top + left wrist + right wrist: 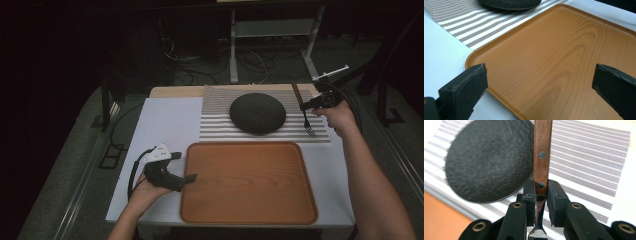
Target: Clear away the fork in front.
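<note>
The white worktop [165, 125] carries everything here, with its wooden edge showing along the far side. On its near half lies a wooden tray [248, 182], rectangular with rounded corners and a low rim, with nothing on it. Behind the tray, touching or just beside its far rim, a striped mat [215, 120] of grey and white bands is spread flat. A dark round plate [257, 113] sits on the mat, toward its middle.

The left tool [187, 178] is held low over the worktop at the tray's left edge, pointing toward the tray. In the left gripper view its two black jaws stand wide apart with the tray's near corner and grain between them, grasping nothing; the plate and mat show at the top of that view.

The right tool [304, 106] is held at the mat's right end, to the right of the plate. Its jaws are clenched on a fork [306, 116], gripping where the brown wooden handle, with its two rivets, meets the metal neck. In the high view the handle points away from the person and the tines point toward the near edge of the mat, just above or on its stripes; I cannot tell which.
</note>
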{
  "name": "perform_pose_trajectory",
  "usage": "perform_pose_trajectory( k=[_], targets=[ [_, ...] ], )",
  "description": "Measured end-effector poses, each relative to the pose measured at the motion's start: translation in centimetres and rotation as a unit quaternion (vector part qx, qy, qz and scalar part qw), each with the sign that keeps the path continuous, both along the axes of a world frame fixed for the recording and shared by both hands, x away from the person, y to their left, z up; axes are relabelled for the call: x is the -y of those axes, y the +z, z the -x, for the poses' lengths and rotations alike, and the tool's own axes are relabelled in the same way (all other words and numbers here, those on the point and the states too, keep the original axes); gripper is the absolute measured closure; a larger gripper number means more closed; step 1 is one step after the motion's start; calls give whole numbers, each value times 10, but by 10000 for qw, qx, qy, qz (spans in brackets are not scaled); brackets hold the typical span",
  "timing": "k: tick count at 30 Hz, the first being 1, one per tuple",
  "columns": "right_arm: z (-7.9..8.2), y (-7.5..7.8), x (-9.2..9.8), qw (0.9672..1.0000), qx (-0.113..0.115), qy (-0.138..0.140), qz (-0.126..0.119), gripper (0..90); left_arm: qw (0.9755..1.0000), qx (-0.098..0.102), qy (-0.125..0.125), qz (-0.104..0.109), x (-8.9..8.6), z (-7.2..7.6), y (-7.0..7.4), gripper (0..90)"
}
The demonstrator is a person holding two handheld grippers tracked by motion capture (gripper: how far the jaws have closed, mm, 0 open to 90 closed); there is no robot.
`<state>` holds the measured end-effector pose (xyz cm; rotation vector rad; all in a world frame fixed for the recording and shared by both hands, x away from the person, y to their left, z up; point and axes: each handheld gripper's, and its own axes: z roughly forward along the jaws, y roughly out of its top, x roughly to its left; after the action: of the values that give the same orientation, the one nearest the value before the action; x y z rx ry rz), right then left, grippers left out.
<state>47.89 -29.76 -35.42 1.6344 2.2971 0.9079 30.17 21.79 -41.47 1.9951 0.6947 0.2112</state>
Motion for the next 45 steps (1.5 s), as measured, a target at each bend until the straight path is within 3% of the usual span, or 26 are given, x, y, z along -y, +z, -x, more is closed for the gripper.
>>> perform_pose_trajectory(
  k=[9,17,19,24,37,45],
  targets=[
    [37,10,-17,9973,390,570,-249,773,10000,9,10,0,0,-1,0,0],
    [64,14,-35,9909,656,1059,-503,773,10000,24,44,21,1,0,0,0],
    [75,15,-43,9881,766,1193,-598,773,10000,16,45,13,2,0,0,0],
    [93,10,-56,9826,864,1430,-808,773,10000,10,42,3,3,0,0,0],
    [132,-9,-85,9707,1055,1907,-1009,773,10000,6,13,71,11,1,1,0],
    [148,-22,-96,9682,1018,2045,-1023,773,9999,16,-73,136,26,-3,8,0]
  ],
)
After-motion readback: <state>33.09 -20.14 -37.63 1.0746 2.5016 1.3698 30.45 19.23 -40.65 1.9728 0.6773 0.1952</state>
